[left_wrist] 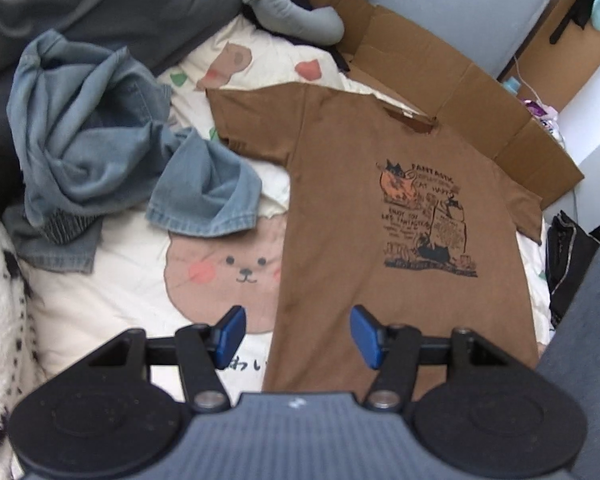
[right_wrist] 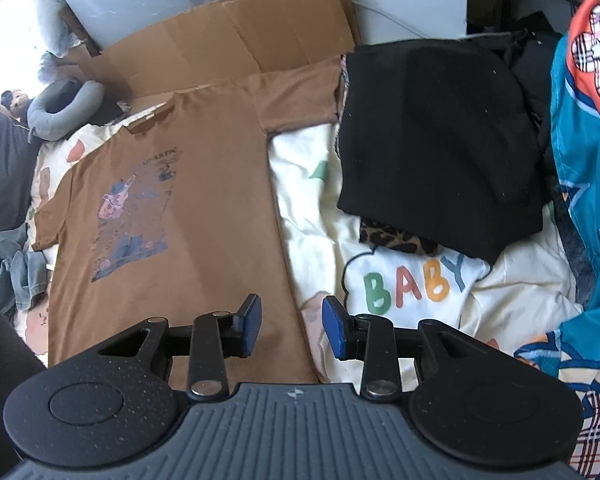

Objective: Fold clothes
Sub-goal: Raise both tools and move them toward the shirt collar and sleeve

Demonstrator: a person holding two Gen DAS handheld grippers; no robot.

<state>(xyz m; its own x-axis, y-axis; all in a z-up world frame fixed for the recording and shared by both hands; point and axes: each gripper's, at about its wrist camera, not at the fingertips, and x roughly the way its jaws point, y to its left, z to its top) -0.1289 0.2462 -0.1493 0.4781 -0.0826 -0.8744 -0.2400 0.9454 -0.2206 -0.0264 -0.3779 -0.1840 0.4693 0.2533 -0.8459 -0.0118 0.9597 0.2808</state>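
A brown T-shirt (left_wrist: 340,220) with a dark cat print lies flat, front up, on a cream cartoon bedspread (left_wrist: 112,300). My left gripper (left_wrist: 298,334) hovers open over the shirt's lower left hem corner, nothing between its blue pads. In the right wrist view the same brown T-shirt (right_wrist: 204,208) spreads to the left, and my right gripper (right_wrist: 292,328) stands open above its lower right edge, one pad over the shirt, the other over the bedspread (right_wrist: 312,208). Both sleeves lie spread out.
Crumpled blue jeans (left_wrist: 100,148) lie left of the shirt. Flattened cardboard (left_wrist: 452,80) runs behind the collar, with a grey neck pillow (left_wrist: 288,12) beyond. A folded black garment (right_wrist: 436,140) over a leopard-print piece (right_wrist: 396,240) sits to the right, beside a teal patterned fabric (right_wrist: 584,184).
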